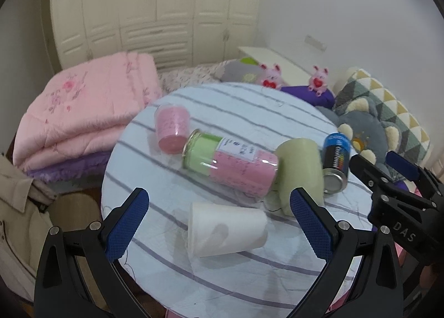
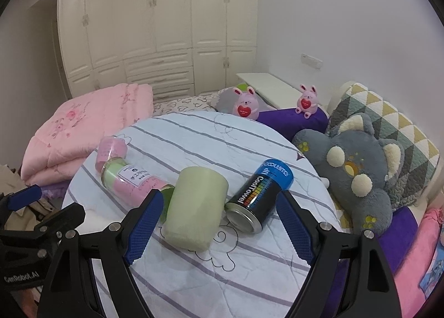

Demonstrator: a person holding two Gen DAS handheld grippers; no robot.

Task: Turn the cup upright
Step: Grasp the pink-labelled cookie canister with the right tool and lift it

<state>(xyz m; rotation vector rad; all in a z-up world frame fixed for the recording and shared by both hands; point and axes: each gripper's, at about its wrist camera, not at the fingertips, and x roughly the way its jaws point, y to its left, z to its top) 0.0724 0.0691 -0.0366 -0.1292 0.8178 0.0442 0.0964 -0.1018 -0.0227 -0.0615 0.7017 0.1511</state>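
A white paper cup [image 1: 226, 227] lies on its side on the round striped table [image 1: 249, 107], its mouth facing left. My left gripper [image 1: 219, 223] is open, its blue pads either side of the cup and slightly above it. My right gripper [image 2: 222, 219] is open and empty, hovering near a green rolled towel [image 2: 197, 208] and a black-and-blue can [image 2: 260, 197] lying on its side. The white cup does not show in the right wrist view. The right gripper also shows in the left wrist view [image 1: 388, 176] at the right edge.
A clear jar with green and pink contents [image 1: 230, 165] lies on its side mid-table, with a pink cup [image 1: 171, 129] beyond it. A folded pink quilt [image 1: 77, 112] lies left. A grey plush cushion [image 2: 352, 173] and pink toy rabbits [image 2: 245, 104] sit behind and right.
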